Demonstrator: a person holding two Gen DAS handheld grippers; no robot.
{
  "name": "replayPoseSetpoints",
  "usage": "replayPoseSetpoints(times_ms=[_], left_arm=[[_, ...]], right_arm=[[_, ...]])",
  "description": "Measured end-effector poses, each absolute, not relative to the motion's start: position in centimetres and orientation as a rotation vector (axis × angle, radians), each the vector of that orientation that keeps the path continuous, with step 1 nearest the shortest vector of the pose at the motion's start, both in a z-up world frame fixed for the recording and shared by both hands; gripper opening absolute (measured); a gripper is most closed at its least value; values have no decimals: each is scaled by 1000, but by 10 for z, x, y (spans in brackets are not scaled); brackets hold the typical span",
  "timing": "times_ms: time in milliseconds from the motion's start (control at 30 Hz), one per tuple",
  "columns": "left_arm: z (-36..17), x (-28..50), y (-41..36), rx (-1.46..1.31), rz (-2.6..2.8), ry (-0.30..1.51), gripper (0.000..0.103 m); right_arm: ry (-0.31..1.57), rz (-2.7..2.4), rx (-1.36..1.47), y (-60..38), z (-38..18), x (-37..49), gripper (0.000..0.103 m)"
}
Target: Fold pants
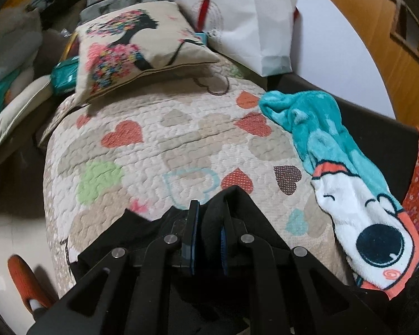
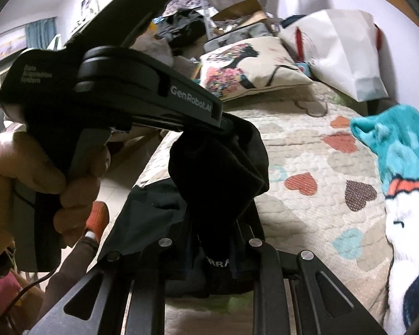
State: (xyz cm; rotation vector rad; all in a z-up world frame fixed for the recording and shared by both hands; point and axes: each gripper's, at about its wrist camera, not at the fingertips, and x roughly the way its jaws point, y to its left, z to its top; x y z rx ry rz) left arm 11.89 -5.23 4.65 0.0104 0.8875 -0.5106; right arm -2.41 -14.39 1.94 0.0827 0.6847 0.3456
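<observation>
Right wrist view: black pants [image 2: 220, 167] lifted over the bed [image 2: 307, 145], pinched by both grippers.

The pants hang bunched between the two tools, their lower part trailing onto the near edge of the bed's heart-patterned quilt. The left gripper [image 2: 226, 127], held in a hand [image 2: 42, 173], has its jaws closed tight on a fold of the black cloth; the right gripper [image 2: 209, 251] also has cloth pinched between its narrowly set jaws. This looks like the early step: picking the pants up to spread them. Next, the two grips need to draw apart so the cloth hangs flat, then lay it on the open quilt, clear of the teal blanket [image 1: 335, 150] on the right and the pillow [image 1: 131, 47] at the far end.
</observation>
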Motion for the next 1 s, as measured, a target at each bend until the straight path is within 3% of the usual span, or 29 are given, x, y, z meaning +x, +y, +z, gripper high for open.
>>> replayPoseSetpoints(times_ms=[1000], left_arm=[[-29,125,110,-390,-387,938,12]], right_arm=[[804,522,-228,-19,-14,-8,22]])
